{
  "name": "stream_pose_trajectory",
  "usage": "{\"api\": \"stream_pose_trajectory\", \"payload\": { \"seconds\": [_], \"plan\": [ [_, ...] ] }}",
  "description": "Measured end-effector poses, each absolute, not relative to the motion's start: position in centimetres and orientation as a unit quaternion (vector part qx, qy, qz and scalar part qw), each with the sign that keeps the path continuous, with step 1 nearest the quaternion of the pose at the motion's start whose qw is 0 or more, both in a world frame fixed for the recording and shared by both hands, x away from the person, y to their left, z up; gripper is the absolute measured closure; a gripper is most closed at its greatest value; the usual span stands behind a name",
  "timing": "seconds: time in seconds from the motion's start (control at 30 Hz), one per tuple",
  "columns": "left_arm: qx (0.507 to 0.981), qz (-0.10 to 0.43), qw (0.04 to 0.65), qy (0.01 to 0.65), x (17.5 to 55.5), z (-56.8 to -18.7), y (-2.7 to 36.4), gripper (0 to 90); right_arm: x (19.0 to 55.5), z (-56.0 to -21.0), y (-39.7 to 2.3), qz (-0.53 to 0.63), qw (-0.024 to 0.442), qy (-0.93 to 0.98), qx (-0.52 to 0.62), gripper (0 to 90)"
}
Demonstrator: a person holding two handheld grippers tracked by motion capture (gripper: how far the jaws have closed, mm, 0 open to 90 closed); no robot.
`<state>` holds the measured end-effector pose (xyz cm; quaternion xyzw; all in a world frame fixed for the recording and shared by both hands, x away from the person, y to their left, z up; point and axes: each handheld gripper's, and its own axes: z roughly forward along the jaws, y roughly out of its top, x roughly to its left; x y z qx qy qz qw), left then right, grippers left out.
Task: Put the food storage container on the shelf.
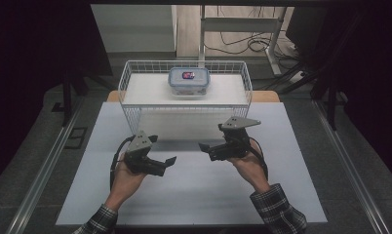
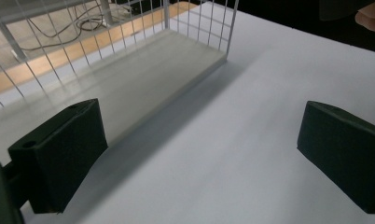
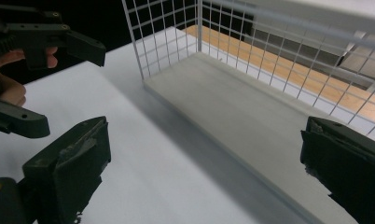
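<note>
Two grippers over the white table (image 1: 194,195), left gripper (image 1: 161,150) and right gripper (image 1: 211,137) both spread wide and empty, lidded container (image 1: 188,81) well beyond their fingers, inside the wire basket (image 1: 135,117).

Both claws are chunky black plastic, the left claw (image 1: 163,150) and right claw (image 1: 208,137) each topped with a grey triangular plate and trailing black cable; plaid sleeves (image 1: 277,210).

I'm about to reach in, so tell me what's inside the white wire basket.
Inside the wire basket, one clear lidded container sits on its pale floor near the back. Something red and dark shows through the lid; the rest of its contents can't be made out.
</note>
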<state>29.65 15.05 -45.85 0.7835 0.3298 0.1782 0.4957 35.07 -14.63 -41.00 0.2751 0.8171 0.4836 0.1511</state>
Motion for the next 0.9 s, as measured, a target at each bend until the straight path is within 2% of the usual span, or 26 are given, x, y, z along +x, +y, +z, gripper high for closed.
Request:
{"api": "stream_pose_trajectory", "payload": {
  "seconds": [0.17, 0.5, 0.9],
  "plan": [
    [0.784, 0.177, 0.487, 0.342, 29.2, -47.6, 15.4, 0.8, 34.7, -42.1, -14.5, 0.473, 0.153, 0.823, 0.274, 0.6],
    [0.788, 0.174, 0.476, 0.348, 28.2, -48.7, 15.6, 0.9, 33.8, -43.7, -15.3, 0.461, 0.141, 0.829, 0.284, 0.7],
    [0.781, 0.171, 0.480, 0.360, 26.1, -48.6, 17.2, 2.6, 31.9, -44.0, -17.2, 0.464, 0.150, 0.823, 0.291, 0.8]
  ]
}}
